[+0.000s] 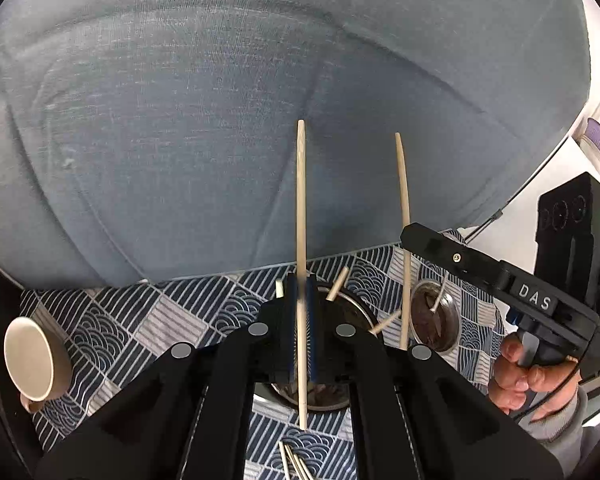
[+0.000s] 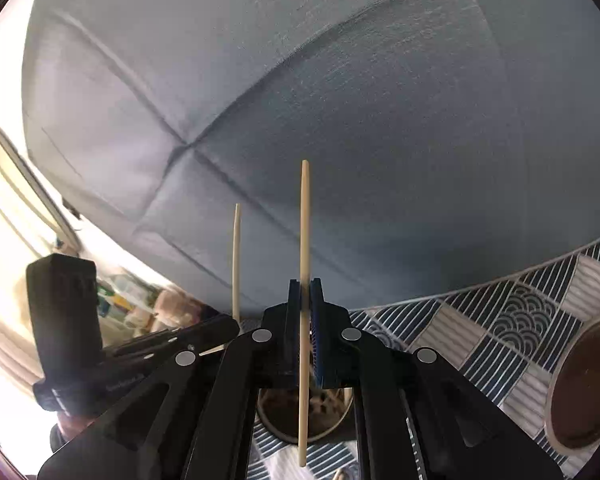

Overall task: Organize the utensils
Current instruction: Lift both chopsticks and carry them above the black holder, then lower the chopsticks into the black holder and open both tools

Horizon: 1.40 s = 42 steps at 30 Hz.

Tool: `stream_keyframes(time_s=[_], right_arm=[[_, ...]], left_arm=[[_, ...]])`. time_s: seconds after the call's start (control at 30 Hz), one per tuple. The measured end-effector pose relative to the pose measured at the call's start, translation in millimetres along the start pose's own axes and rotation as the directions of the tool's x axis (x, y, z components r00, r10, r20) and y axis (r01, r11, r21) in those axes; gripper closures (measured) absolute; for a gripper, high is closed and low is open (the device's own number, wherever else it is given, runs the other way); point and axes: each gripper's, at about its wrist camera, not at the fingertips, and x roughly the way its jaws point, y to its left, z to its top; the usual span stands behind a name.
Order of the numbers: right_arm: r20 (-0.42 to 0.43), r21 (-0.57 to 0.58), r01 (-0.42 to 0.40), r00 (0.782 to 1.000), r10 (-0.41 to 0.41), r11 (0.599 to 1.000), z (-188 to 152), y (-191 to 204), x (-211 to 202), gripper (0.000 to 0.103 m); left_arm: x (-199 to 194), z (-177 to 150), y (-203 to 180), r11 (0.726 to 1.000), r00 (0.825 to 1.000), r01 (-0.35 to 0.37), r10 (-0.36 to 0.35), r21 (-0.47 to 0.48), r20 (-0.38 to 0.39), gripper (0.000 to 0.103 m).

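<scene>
My left gripper [image 1: 301,284] is shut on an upright wooden chopstick [image 1: 301,200], held above a steel holder cup [image 1: 358,312] that has several chopsticks in it. My right gripper [image 2: 305,286] is shut on another upright chopstick [image 2: 305,220] above a steel cup [image 2: 278,420]. In the left wrist view the right gripper [image 1: 410,236] and its chopstick [image 1: 403,184] stand to the right. In the right wrist view the left gripper [image 2: 232,322] and its chopstick [image 2: 236,252] show at left. Several loose chopsticks [image 1: 294,462] lie on the cloth below.
A second steel cup [image 1: 436,316] with a spoon stands at right; it also shows in the right wrist view [image 2: 584,384]. A beige mug [image 1: 34,360] lies on its side at left. A patterned blue tablecloth [image 1: 148,320] covers the table. A blue sofa [image 1: 220,120] is behind.
</scene>
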Motion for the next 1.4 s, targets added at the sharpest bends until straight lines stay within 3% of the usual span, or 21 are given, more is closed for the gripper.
stream_keyframes(time_s=[0.17, 0.37, 0.57, 0.77, 0.83, 0.9, 1.0, 1.07, 1.13, 1.2, 1.3, 1.37, 1.4], right_arm=[[0.059, -0.045, 0.021, 0.998, -0.019, 0.999, -6.2, 7.1, 8.0, 0.098], [0.060, -0.066, 0.049, 0.997, -0.045, 0.997, -18.1, 4.4, 21.0, 0.098], [0.058, -0.083, 0.051, 0.997, -0.046, 0.995, -21.3, 6.7, 24.2, 0.098], [0.047, -0.083, 0.046, 0.998, -0.042, 0.995, -21.5, 4.1, 21.3, 0.097], [0.063, -0.079, 0.040, 0.997, -0.035, 0.996, -20.7, 3.6, 16.8, 0.097], [0.059, -0.076, 0.040, 0.998, -0.035, 0.996, -21.8, 3.8, 16.8, 0.097], [0.035, -0.101, 0.064, 0.998, -0.060, 0.993, -25.3, 4.2, 19.9, 0.095], [0.018, -0.136, 0.104, 0.995, -0.102, 0.985, -28.9, 5.5, 21.3, 0.095], [-0.004, -0.158, 0.131, 0.991, -0.134, 0.979, -32.0, 4.9, 22.8, 0.095], [-0.010, -0.165, 0.143, 0.989, -0.147, 0.976, -34.1, 2.5, 21.1, 0.094], [-0.015, -0.142, 0.155, 0.987, -0.159, 0.978, -34.7, -3.4, 15.6, 0.090], [-0.008, -0.120, 0.150, 0.988, -0.152, 0.981, -33.9, -6.8, 10.4, 0.068], [-0.004, -0.118, 0.150, 0.988, -0.151, 0.982, -33.5, -7.4, 7.9, 0.067]], left_arm=[[6.6, 0.3, -4.6, 0.999, 0.999, -0.026, 0.026, 0.020, 0.036, 0.098], [8.7, -9.5, -2.9, 1.000, 0.992, -0.012, 0.008, 0.027, 0.129, 0.098], [0.8, -25.4, 6.2, 0.994, 0.971, 0.098, -0.087, -0.038, 0.221, 0.098], [-6.7, -30.8, 2.4, 0.982, 0.957, 0.178, -0.157, -0.066, 0.243, 0.098], [-19.1, -26.9, -4.4, 0.983, 0.939, 0.181, -0.162, -0.037, 0.303, 0.098], [-28.5, -26.1, -13.1, 0.990, 0.921, 0.139, -0.137, 0.019, 0.364, 0.098], [-22.3, -30.3, -12.2, 0.983, 0.906, 0.184, -0.166, -0.008, 0.389, 0.098], [-12.9, -36.3, -8.8, 0.986, 0.897, 0.165, -0.142, -0.021, 0.418, 0.098], [-0.3, -41.7, -1.8, 0.983, 0.913, 0.172, -0.134, -0.067, 0.385, 0.098], [0.3, -46.1, -0.4, 0.986, 0.912, 0.154, -0.117, -0.064, 0.394, 0.098], [-4.5, -47.1, 3.4, 0.992, 0.922, 0.112, -0.084, -0.052, 0.378, 0.080], [-11.5, -48.2, 9.0, 0.990, 0.918, 0.112, -0.071, -0.084, 0.391, 0.063], [-13.2, -47.9, 11.7, 0.989, 0.921, 0.112, -0.065, -0.102, 0.383, 0.061]])
